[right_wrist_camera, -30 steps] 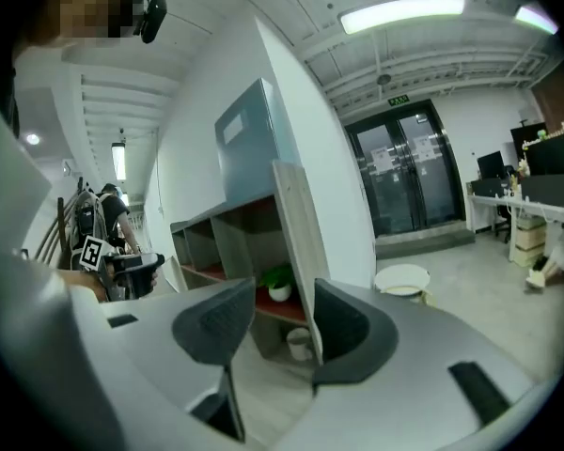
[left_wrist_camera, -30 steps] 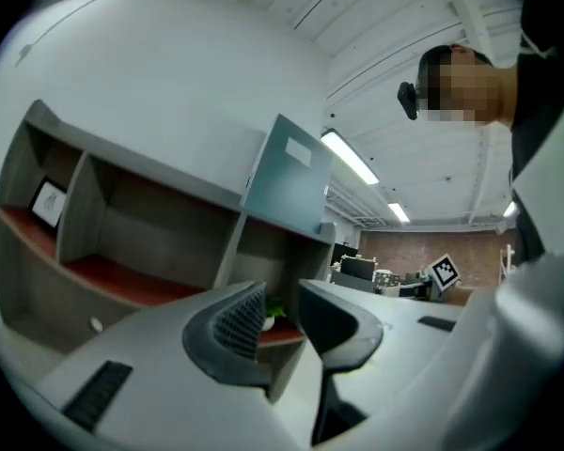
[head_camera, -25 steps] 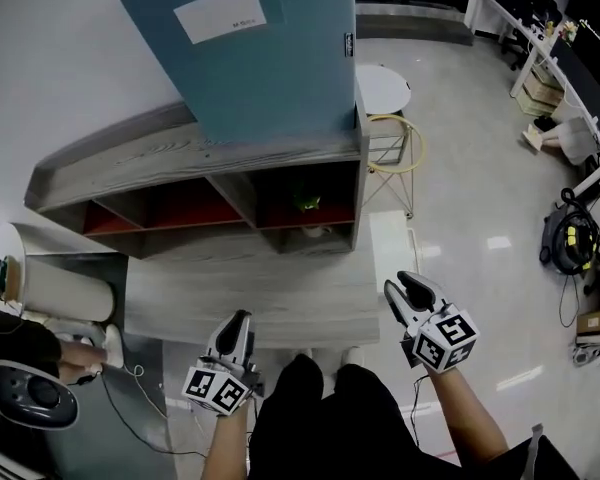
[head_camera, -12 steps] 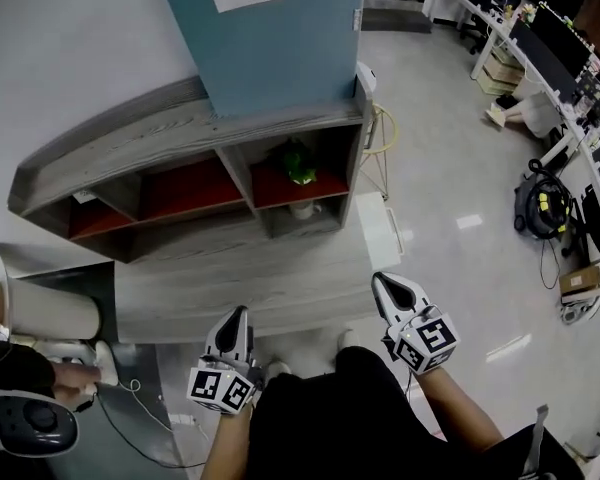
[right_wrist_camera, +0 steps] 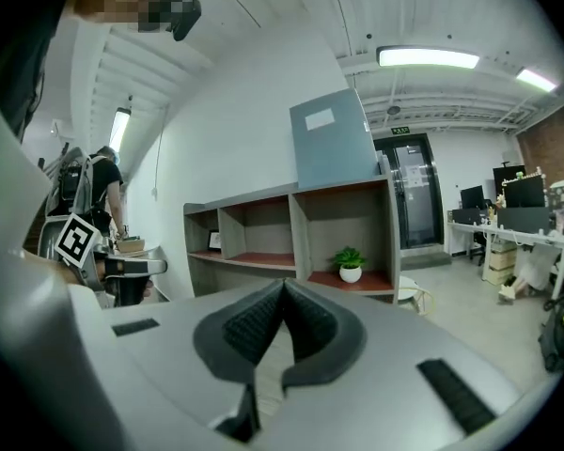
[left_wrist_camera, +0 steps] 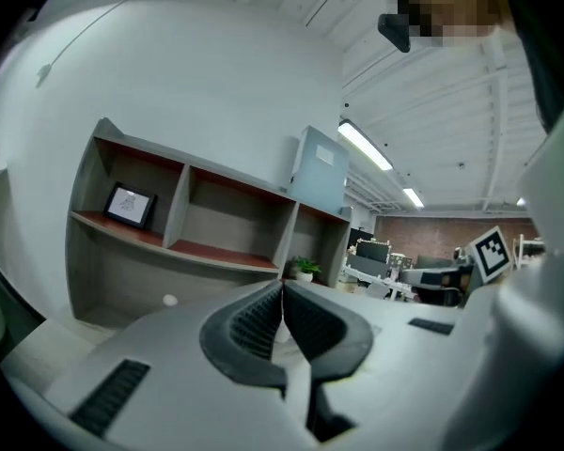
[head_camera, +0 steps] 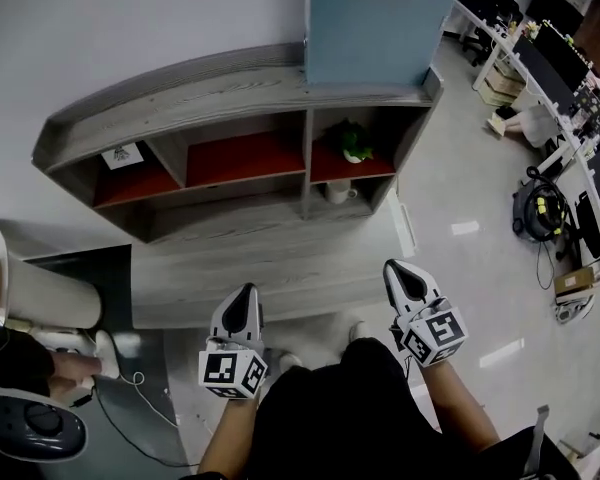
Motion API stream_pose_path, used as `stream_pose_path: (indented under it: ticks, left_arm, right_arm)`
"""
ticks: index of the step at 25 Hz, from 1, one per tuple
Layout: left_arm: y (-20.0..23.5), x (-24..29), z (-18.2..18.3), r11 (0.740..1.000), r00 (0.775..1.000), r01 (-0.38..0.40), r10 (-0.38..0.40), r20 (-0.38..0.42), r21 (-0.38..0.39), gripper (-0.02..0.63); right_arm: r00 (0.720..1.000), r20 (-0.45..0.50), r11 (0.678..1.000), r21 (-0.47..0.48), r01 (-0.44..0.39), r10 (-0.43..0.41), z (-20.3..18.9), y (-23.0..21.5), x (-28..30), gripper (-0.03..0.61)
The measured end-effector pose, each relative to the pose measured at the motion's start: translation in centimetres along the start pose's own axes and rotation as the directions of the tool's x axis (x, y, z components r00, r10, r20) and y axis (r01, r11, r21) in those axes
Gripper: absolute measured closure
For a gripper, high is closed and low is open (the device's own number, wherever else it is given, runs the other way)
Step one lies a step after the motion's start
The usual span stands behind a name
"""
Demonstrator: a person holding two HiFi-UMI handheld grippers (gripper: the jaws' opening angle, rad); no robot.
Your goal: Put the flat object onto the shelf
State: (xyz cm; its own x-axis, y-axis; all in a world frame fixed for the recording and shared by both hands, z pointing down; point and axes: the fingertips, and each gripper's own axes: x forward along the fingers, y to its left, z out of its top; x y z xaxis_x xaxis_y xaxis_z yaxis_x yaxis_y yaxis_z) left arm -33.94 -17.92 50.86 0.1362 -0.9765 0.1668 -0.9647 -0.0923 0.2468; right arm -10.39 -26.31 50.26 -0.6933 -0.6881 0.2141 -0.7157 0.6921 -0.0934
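Note:
The flat object is a blue panel with a white label, standing upright on top of the grey shelf at its right end. It also shows in the left gripper view as the blue panel and in the right gripper view as the blue panel. My left gripper and right gripper hover low by my body, well short of the shelf. Both are shut with nothing between the pads, as seen at the left gripper and right gripper.
The shelf has red-floored compartments: a potted plant in the right one, a small framed picture in the left. A round white table and a person's hand are at the left. Desks with monitors and bags lie to the right.
The right gripper's jaws have closed from slightly apart. The head view has swung, so the shelf sits more central and its left compartment with the picture shows.

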Motion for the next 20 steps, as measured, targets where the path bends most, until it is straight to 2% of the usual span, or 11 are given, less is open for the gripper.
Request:
stream_pose_path:
  ticks: [5,10,15,20]
  left_arm:
    - [3.2,-3.4,0.0,0.999,1.0,-0.015,0.016,0.019,-0.031,0.601]
    - [4.0,-4.6,0.4,1.0,0.999,-0.003,0.003,0.038,0.023,0.6]
    - [2.4,-4.8,1.5,0.996,0.997,0.03,-0.036,0.068,0.085,0.6]
    - [0.9,-3.3,-0.1,0.996,0.997,0.065,-0.067,0.028,0.067,0.6]
  right_arm:
    - [0.999,0.009,0.998,0.03,0.046,-0.046,-0.5,4.2,1.2,0.578]
    - [0.998,0.011,0.998,-0.001,0.065,-0.065,-0.5,6.8,1.1,0.578]
    - [0.993,0.008,0.993,-0.016,0.119,-0.119,-0.8,6.7,-0.6,0.578]
    - [0.987,0.005,0.987,0.0,0.159,-0.159,-1.2,4.4,-2.2,0.578]
